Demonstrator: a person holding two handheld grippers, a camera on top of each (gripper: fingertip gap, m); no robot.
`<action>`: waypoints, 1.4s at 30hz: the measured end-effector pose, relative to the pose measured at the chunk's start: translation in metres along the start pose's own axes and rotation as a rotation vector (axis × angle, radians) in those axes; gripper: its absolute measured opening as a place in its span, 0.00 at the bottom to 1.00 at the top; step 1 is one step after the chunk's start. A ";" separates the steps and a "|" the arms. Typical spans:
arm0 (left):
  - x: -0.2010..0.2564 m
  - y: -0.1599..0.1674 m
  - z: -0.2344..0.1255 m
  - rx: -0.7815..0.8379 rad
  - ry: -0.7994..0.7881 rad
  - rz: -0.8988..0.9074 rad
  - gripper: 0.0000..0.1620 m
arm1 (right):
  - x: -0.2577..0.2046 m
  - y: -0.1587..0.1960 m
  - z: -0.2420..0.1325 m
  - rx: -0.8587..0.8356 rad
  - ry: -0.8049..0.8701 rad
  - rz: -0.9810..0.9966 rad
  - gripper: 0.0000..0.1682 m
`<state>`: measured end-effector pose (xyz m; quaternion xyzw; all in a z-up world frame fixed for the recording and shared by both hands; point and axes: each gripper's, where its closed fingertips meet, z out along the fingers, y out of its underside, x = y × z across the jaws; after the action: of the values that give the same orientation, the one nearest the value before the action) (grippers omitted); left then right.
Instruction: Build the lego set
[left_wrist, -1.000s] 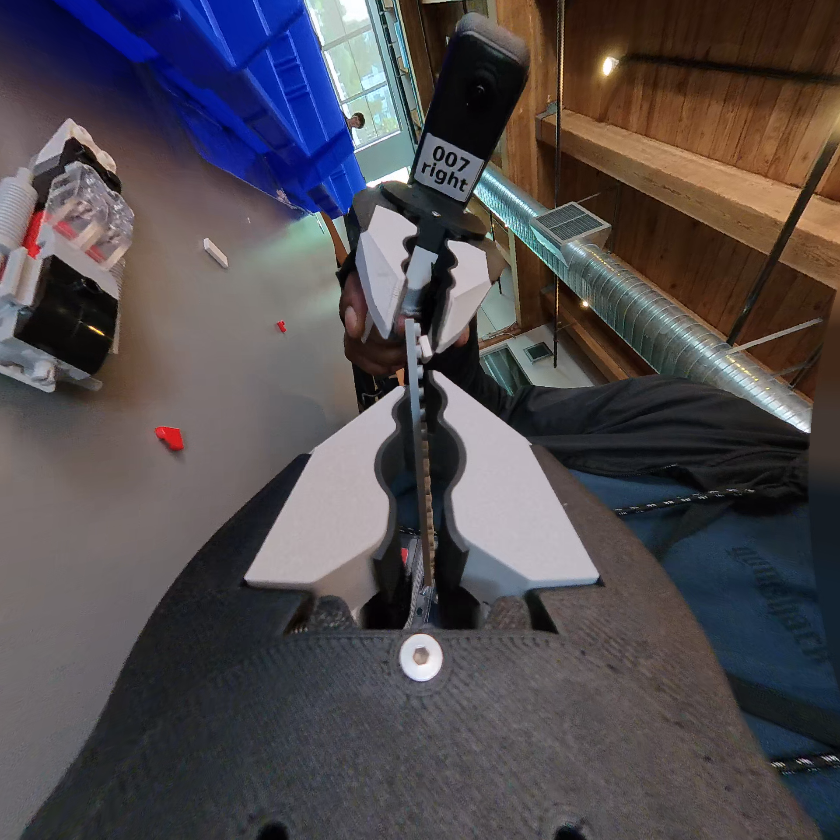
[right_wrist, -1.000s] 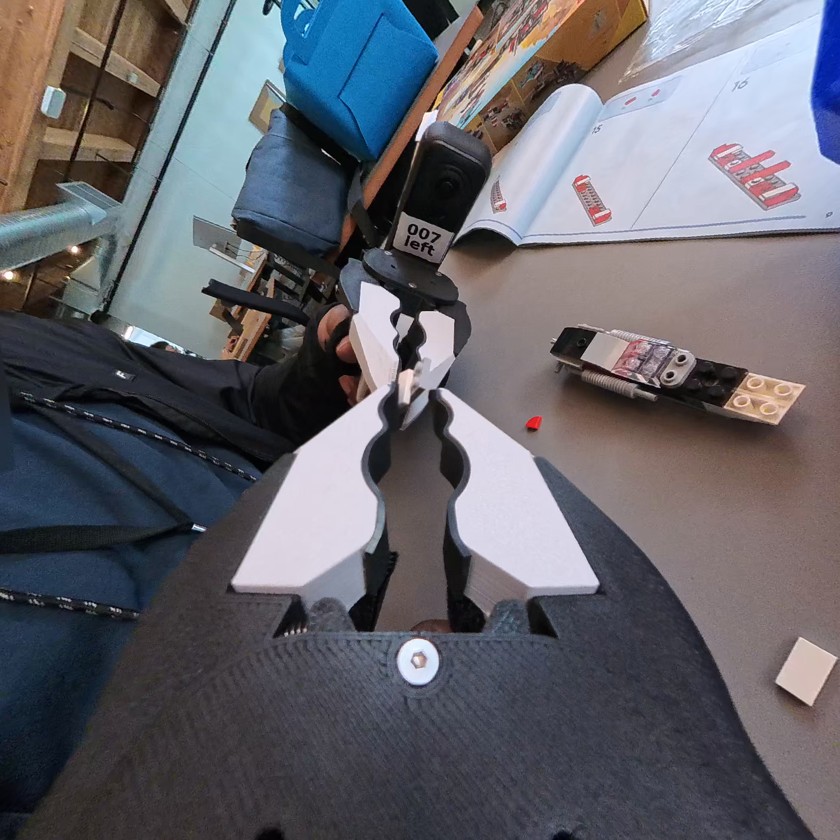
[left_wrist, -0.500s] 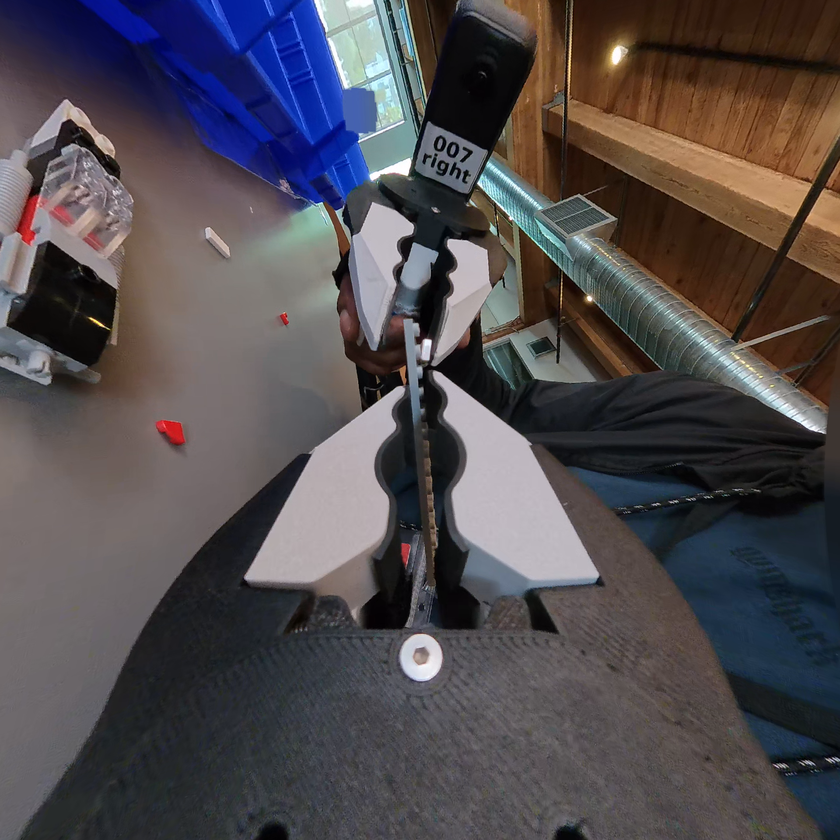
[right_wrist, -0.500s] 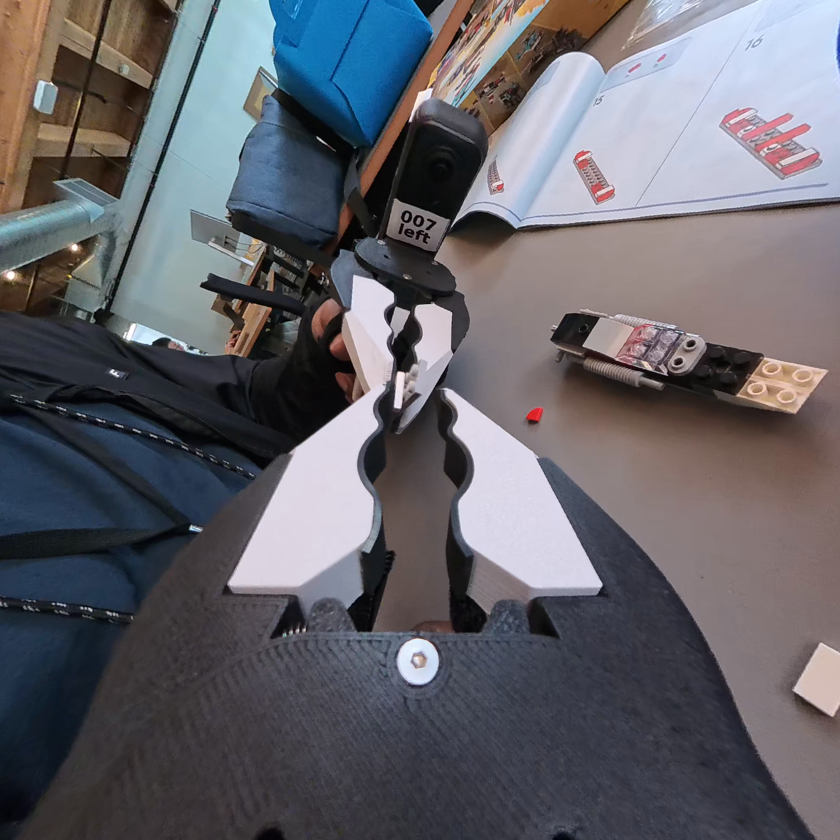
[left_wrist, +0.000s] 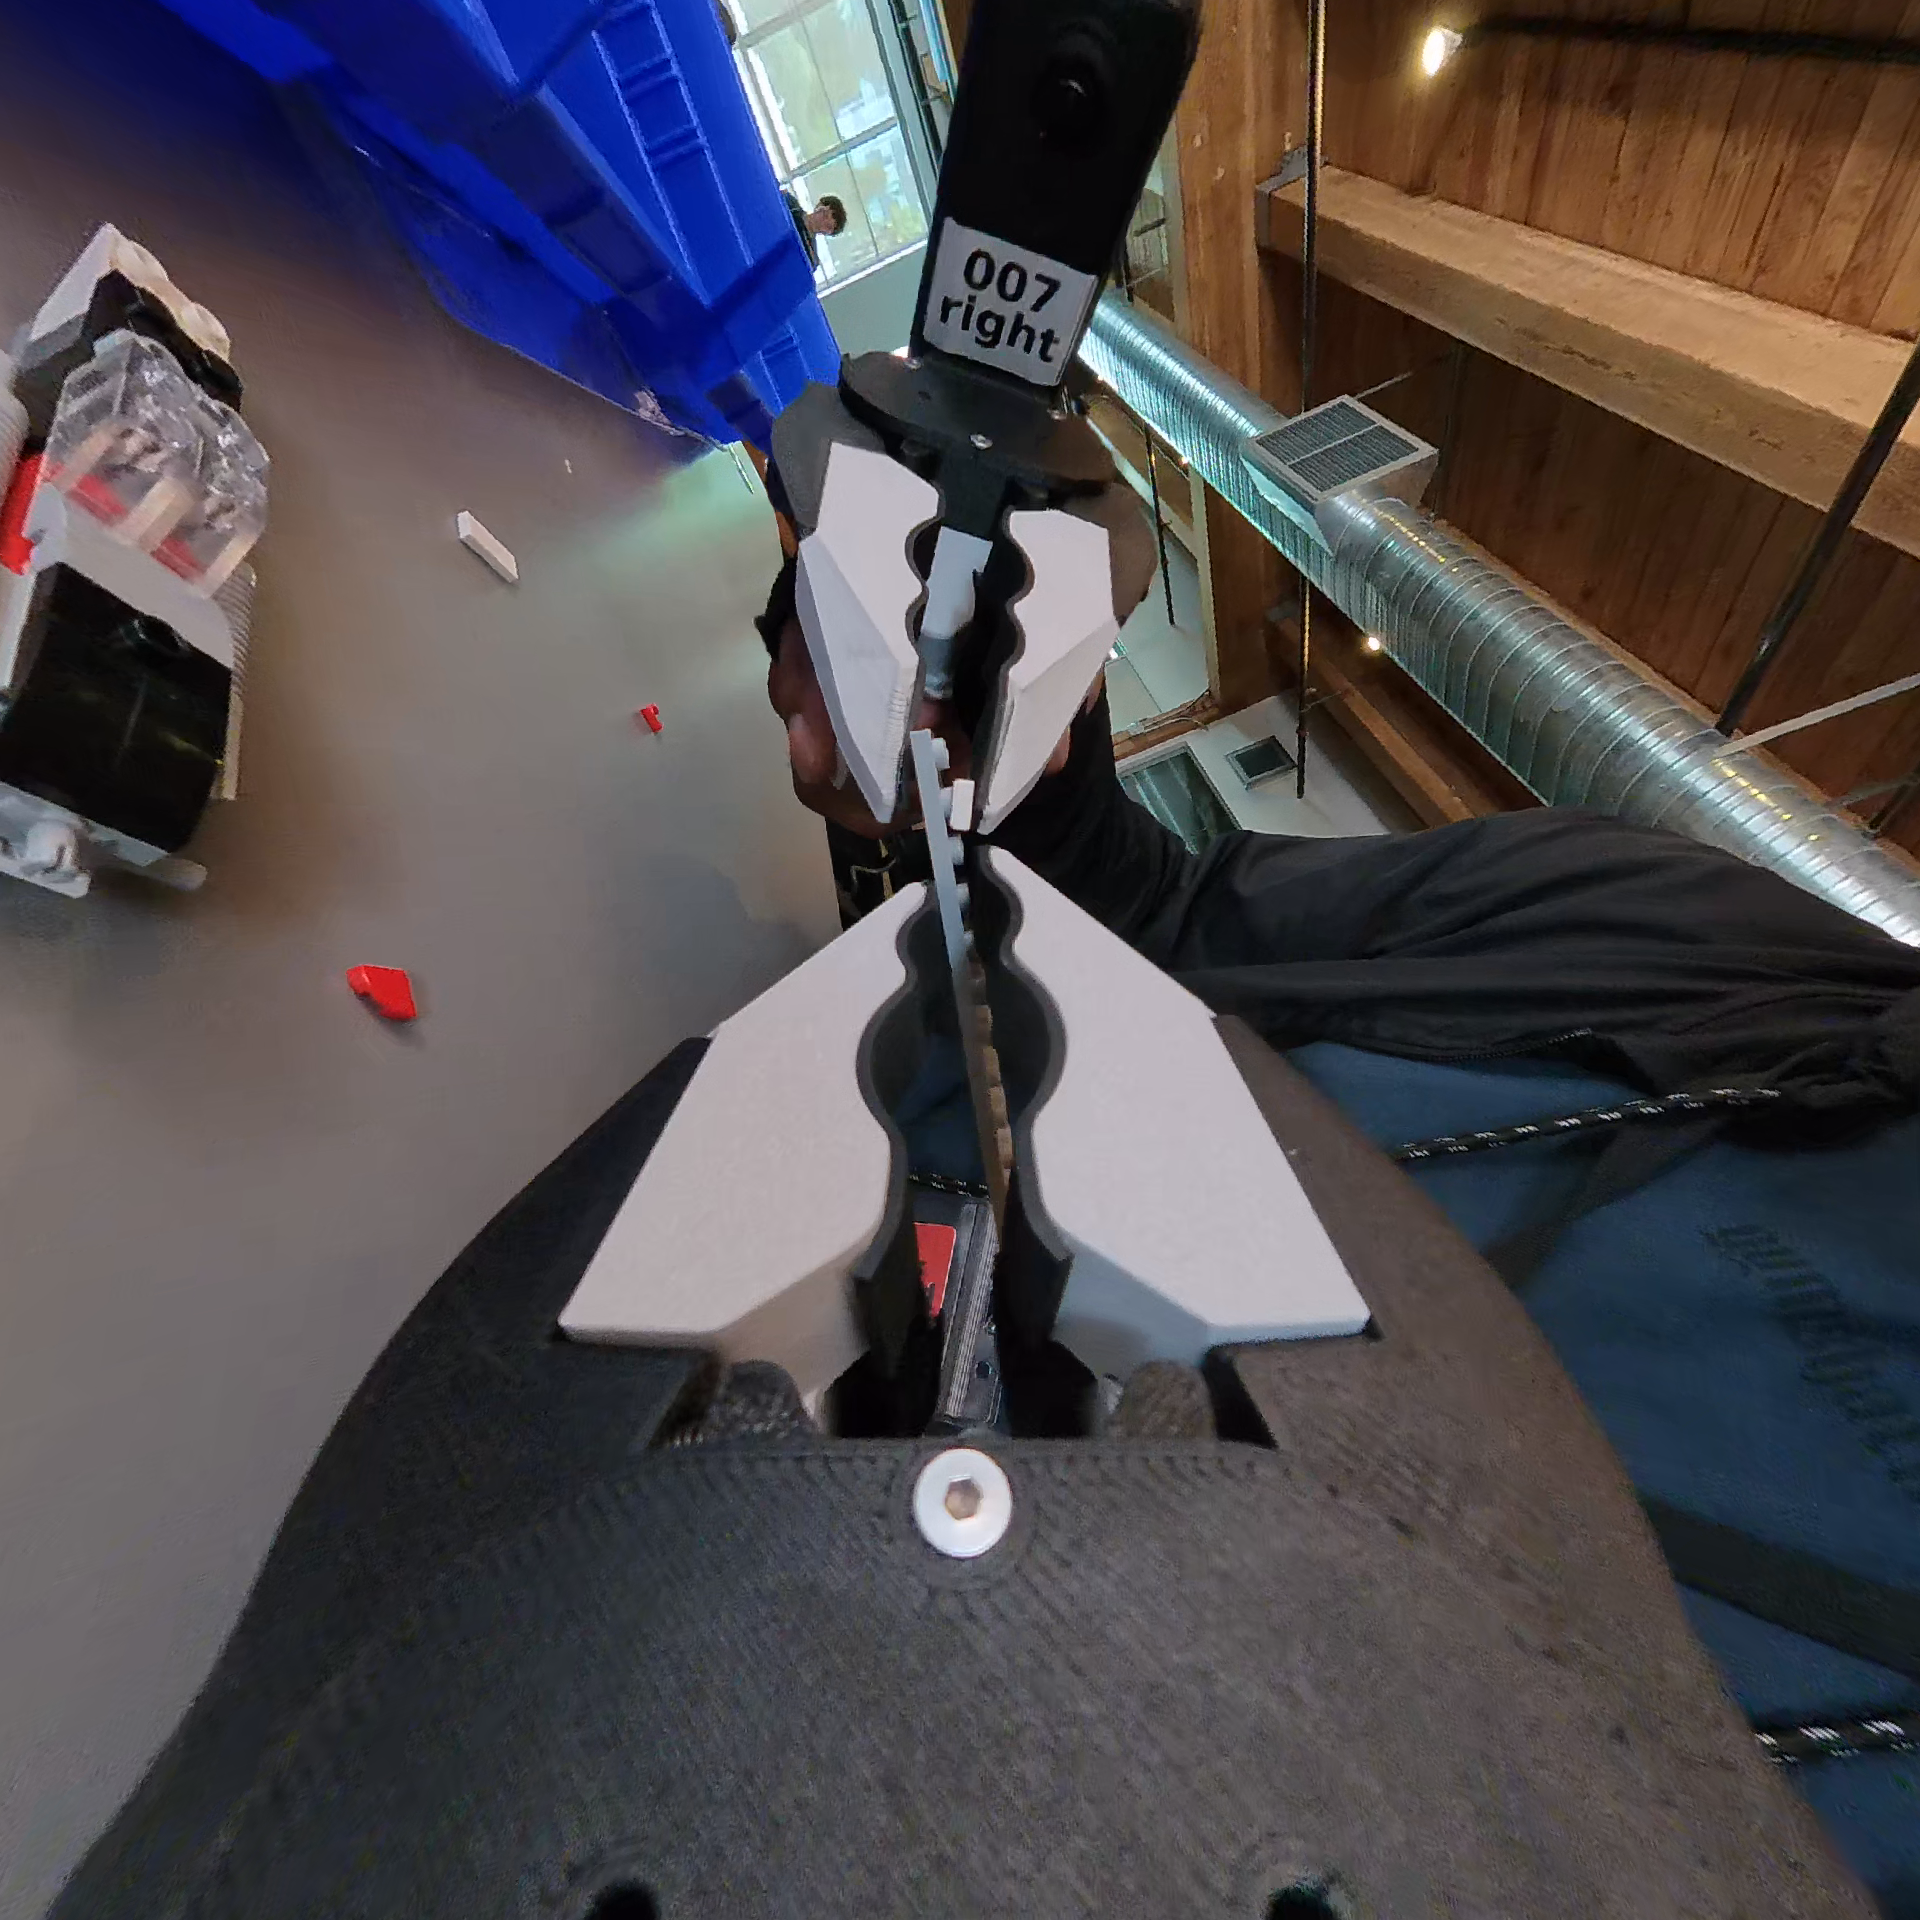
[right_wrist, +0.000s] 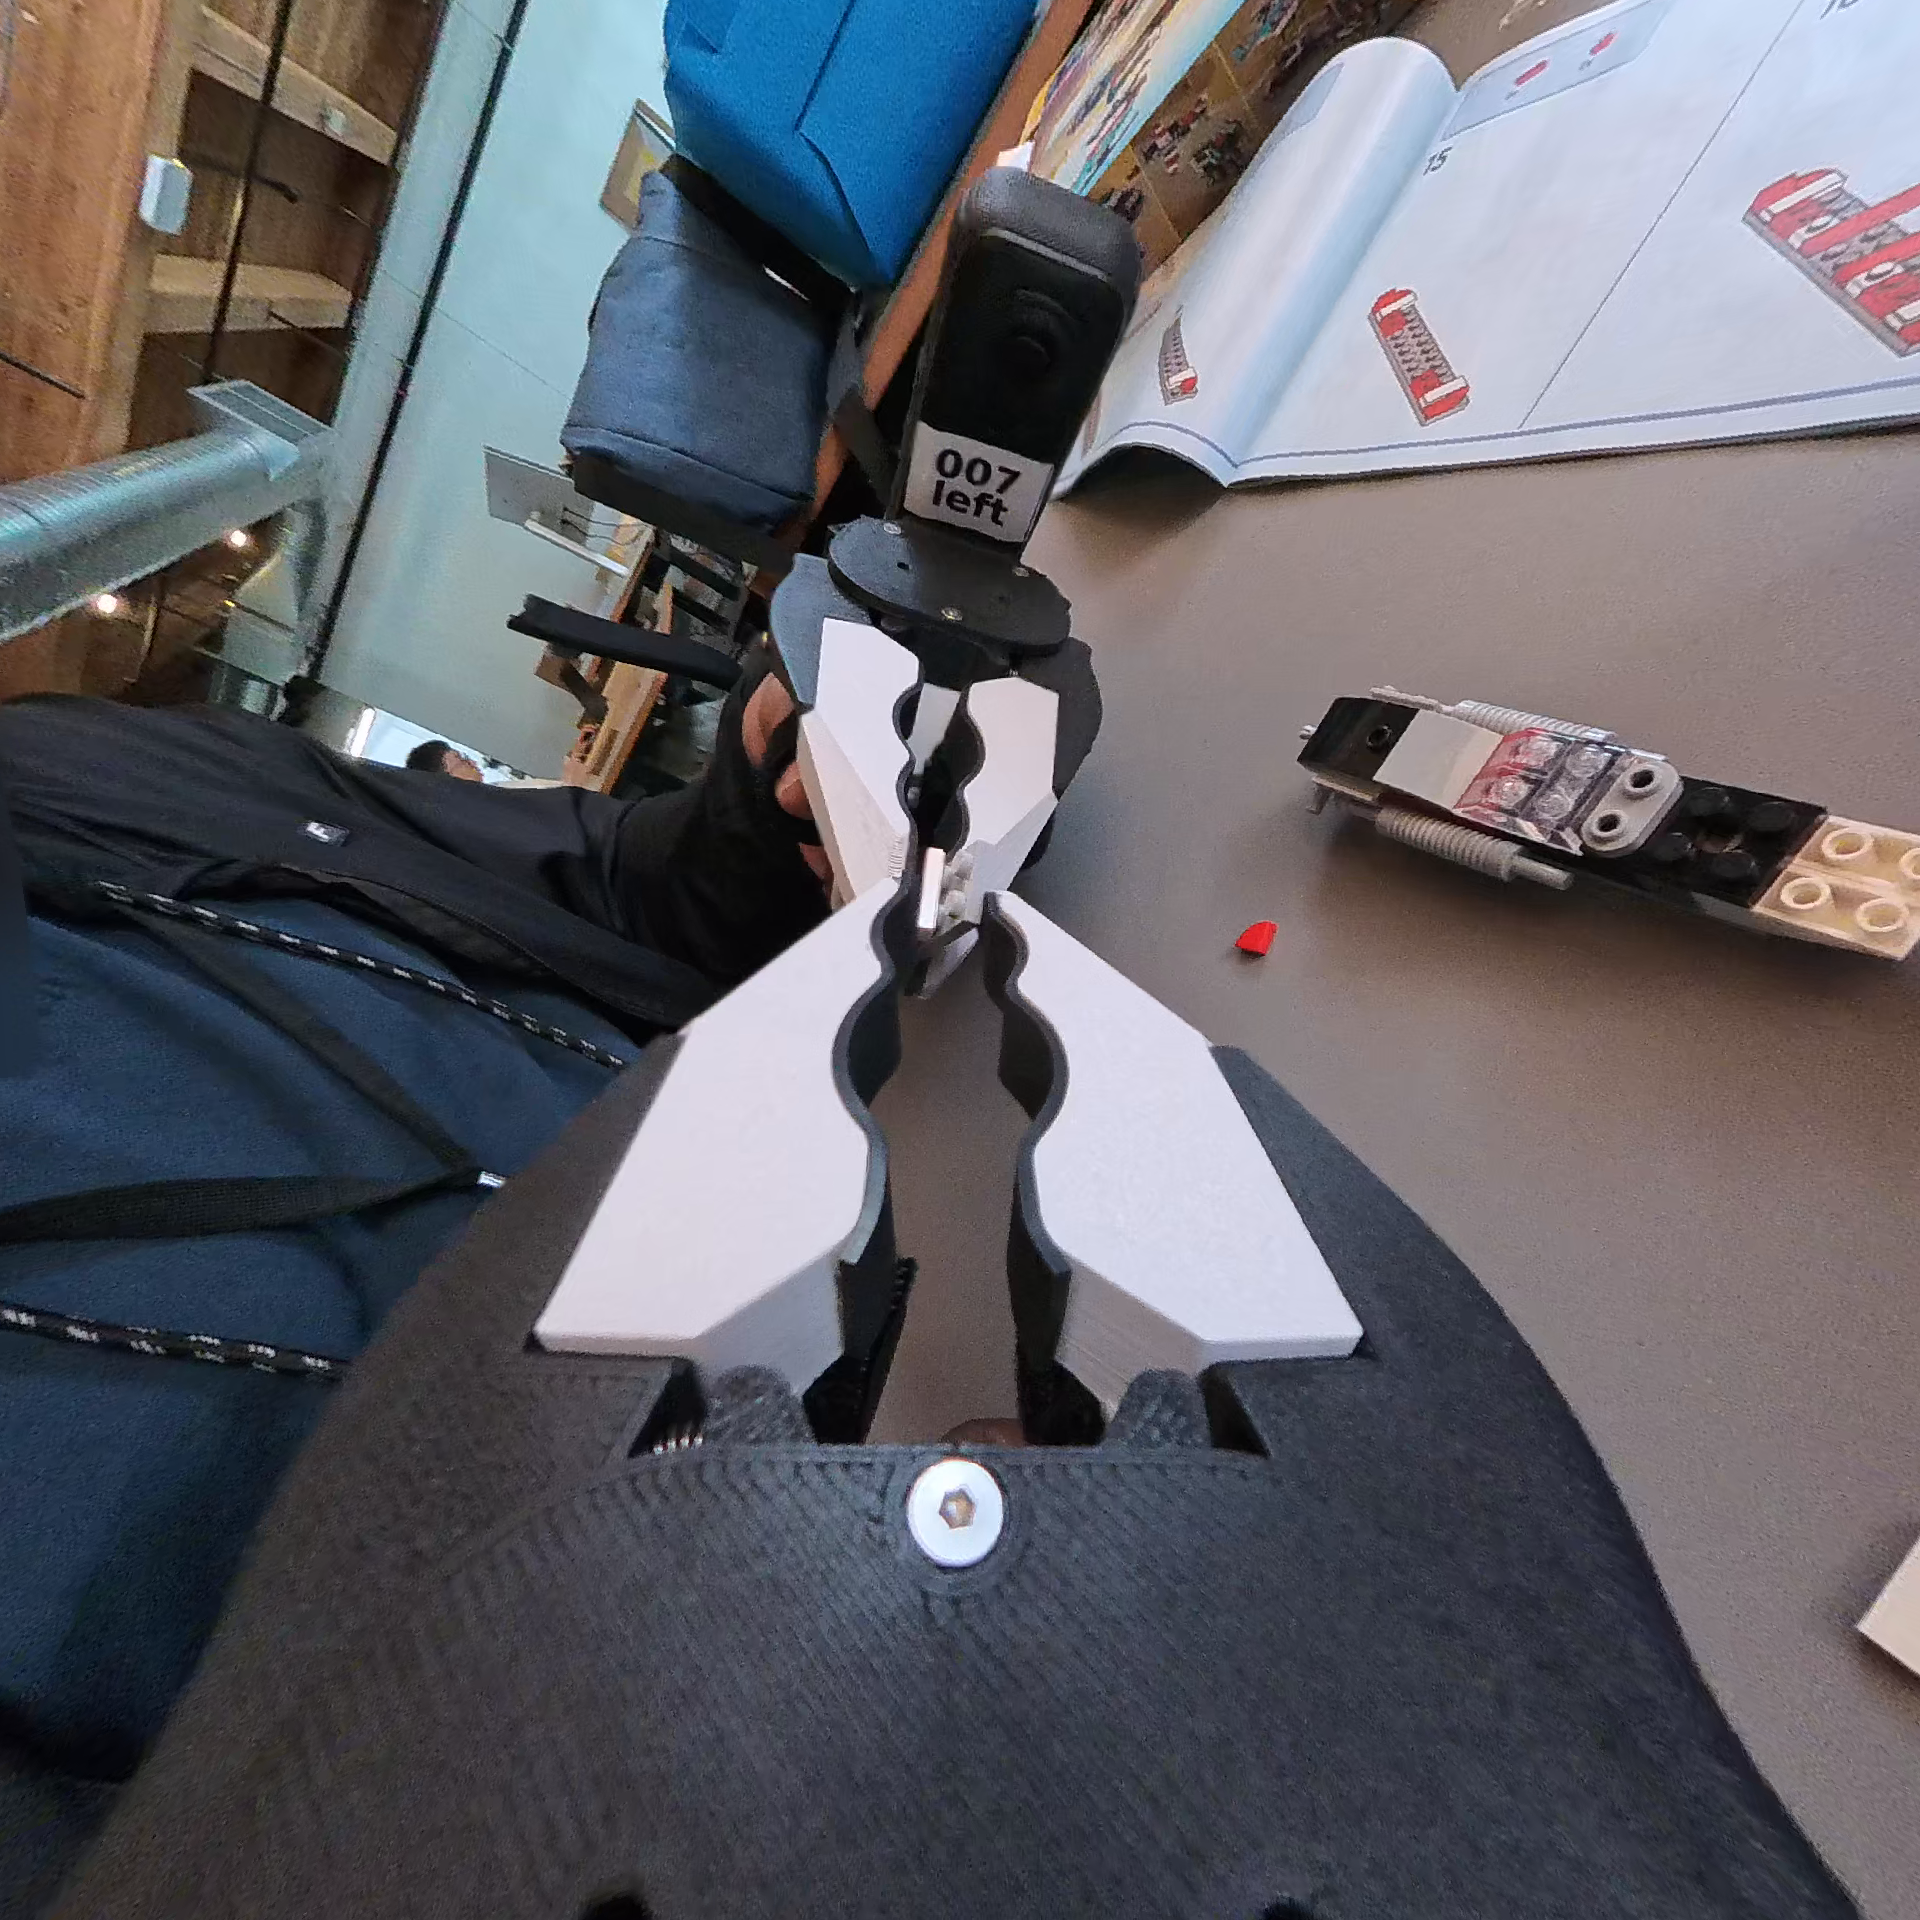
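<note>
My left gripper (left_wrist: 971, 883) is shut on a long thin grey studded plate (left_wrist: 951, 862), seen edge-on and sticking out past its fingertips. My right gripper (right_wrist: 940, 909) faces it tip to tip and also shows in the left wrist view (left_wrist: 935, 816). Its jaws are narrowly apart, closed around a small white piece (right_wrist: 930, 883) that sits against the plate's studded side (left_wrist: 961, 805) at the plate's far end. The left gripper also shows in the right wrist view (right_wrist: 925, 842). Both are held in the air above the grey table (right_wrist: 1455, 1195), near the person's torso.
A partly built black, white and clear model (right_wrist: 1610, 810) (left_wrist: 114, 623) lies on the table. Small red pieces (right_wrist: 1257, 937) (left_wrist: 382, 990) (left_wrist: 649, 717) and a white tile (left_wrist: 486, 545) lie loose. An open instruction booklet (right_wrist: 1558, 260) and blue bins (left_wrist: 582, 187) stand farther off. My two grippers' fingertips are within a few centimetres of each other.
Both grippers have shifted and tilted slightly together. The plate and the white piece stay between the fingertips, and both grips look the same.
</note>
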<state>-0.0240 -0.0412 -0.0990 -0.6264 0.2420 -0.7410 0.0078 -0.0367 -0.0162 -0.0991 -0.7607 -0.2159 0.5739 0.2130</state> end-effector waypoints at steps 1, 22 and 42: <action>0.000 0.000 0.000 -0.002 -0.001 0.004 0.04 | 0.000 0.000 0.000 0.003 -0.006 0.006 0.06; -0.011 0.003 -0.001 -0.030 -0.095 0.073 0.04 | 0.005 0.003 0.001 0.023 0.043 0.033 0.03; -0.003 0.001 0.000 -0.014 -0.049 0.080 0.04 | 0.000 -0.003 -0.002 0.085 0.038 -0.008 0.05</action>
<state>-0.0233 -0.0409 -0.1020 -0.6342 0.2719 -0.7227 0.0389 -0.0348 -0.0138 -0.0970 -0.7609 -0.1902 0.5672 0.2513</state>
